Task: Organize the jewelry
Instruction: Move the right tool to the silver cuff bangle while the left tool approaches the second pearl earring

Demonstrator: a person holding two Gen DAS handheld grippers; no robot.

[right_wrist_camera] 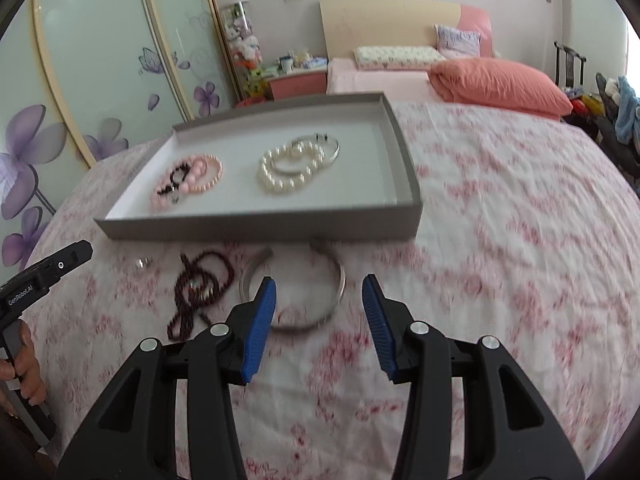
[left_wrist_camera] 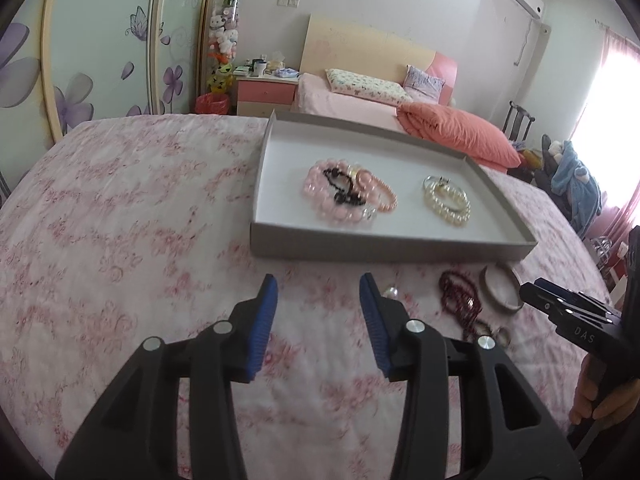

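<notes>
On the bed (right_wrist_camera: pixel 500 208), the left gripper (left_wrist_camera: pixel 318 296) hovers over the floral sheet near the tray's front left corner, its blue pads spread apart and holding nothing. Just right of it lies a small clear bead (left_wrist_camera: pixel 391 292), then a dark red bead string (right_wrist_camera: pixel 200 288) in a loose tangle before the tray's front edge, and beside that a silver bangle (right_wrist_camera: pixel 296 292). The right gripper (right_wrist_camera: pixel 319 296) hangs above the bangle's right half, jaws wide and empty (its left pad overlaps the bangle in the right wrist view; whether it touches cannot be told). The grey tray (right_wrist_camera: pixel 260 224) lies behind them, with pink bracelets (right_wrist_camera: pixel 188 178) and a black one heaped at its left side and pearl bracelets (right_wrist_camera: pixel 292 164) with a silver bangle toward its middle, the two piles apart.
</notes>
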